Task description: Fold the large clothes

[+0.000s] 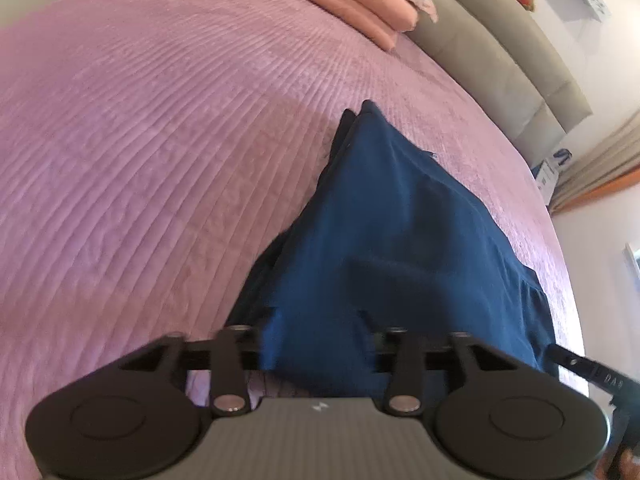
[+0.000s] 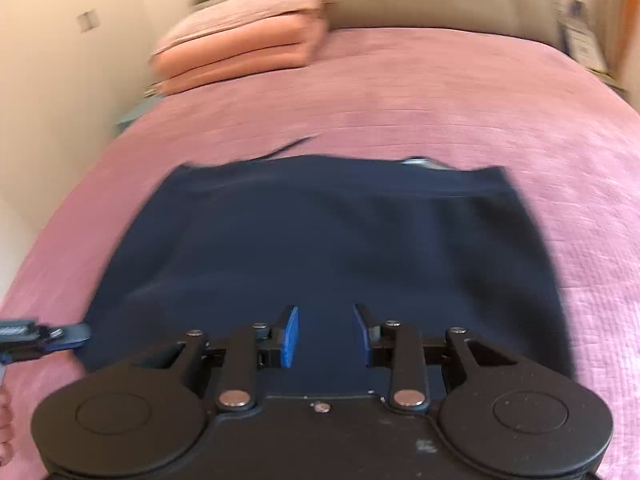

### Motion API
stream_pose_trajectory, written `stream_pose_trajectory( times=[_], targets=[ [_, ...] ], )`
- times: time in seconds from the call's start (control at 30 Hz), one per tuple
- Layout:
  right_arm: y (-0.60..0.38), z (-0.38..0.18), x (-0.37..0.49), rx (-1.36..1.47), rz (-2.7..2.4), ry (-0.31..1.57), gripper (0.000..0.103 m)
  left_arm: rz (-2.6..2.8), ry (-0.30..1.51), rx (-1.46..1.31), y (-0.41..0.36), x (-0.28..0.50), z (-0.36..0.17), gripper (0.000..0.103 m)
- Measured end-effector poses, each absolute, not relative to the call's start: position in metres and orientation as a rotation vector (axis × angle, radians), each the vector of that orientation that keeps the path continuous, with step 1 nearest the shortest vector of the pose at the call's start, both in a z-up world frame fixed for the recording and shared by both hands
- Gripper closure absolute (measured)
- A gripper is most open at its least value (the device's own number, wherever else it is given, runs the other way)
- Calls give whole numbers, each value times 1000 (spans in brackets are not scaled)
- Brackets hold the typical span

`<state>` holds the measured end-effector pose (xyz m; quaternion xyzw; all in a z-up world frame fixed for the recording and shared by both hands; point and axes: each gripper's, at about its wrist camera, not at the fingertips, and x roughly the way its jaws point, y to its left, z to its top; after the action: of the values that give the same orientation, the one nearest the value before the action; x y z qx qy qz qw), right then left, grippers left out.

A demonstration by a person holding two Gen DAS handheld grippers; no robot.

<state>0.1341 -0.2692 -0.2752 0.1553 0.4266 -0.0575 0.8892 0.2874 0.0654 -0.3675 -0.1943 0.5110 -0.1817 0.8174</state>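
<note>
A dark blue garment [image 2: 320, 232] lies spread as a wide rectangle on the pink bedspread [image 2: 440, 100]. My right gripper [image 2: 325, 336] hovers over its near edge with the blue pads [image 2: 290, 336] apart and nothing between them. In the left wrist view the same garment [image 1: 400, 220] rises in a peak close to the lens and drapes over my left gripper [image 1: 320, 344], hiding both fingers. Whether that cloth is pinched does not show. The left gripper's tip [image 2: 60, 336] pokes in at the right view's left edge. The right gripper's finger [image 1: 580, 364] shows at the left view's right edge.
Folded peach blankets [image 2: 240, 56] topped by a pillow sit at the head of the bed against a beige headboard [image 2: 400, 0]. The bed's side edge [image 1: 560, 240] drops to the floor. A wall [image 2: 60, 80] runs along the other side.
</note>
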Motion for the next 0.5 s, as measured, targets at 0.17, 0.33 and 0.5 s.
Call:
stream_pose_trajectory(
  times=[0.17, 0.33, 0.5],
  targets=[
    [-226, -294, 150, 292, -62, 910, 66, -327, 1099, -493, 75, 263, -371, 35],
    [-223, -320, 154, 298, -119, 916, 67, -243, 1092, -671, 86, 263, -402, 36],
    [-233, -349, 154, 381, -124, 925, 67, -263, 961, -835, 84, 273, -424, 21]
  ],
)
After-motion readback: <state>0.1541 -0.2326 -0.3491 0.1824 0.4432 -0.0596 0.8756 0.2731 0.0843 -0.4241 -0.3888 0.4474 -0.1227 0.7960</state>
